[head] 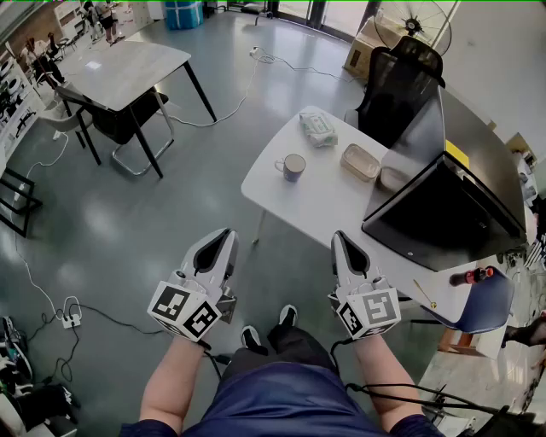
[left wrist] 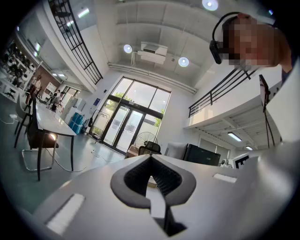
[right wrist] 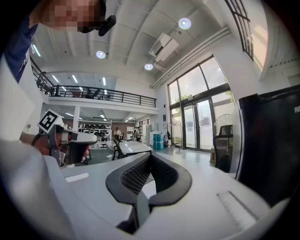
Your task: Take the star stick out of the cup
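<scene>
Before the cup [head: 293,166], left gripper [head: 229,233] and right gripper [head: 339,235] hover closed.

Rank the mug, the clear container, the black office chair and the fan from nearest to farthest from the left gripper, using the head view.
1. The mug, on the left part of the white table, nearest the left gripper.
2. The clear container, right of the mug.
3. The black office chair, behind the table.
4. The fan, beyond the chair, top right.
</scene>
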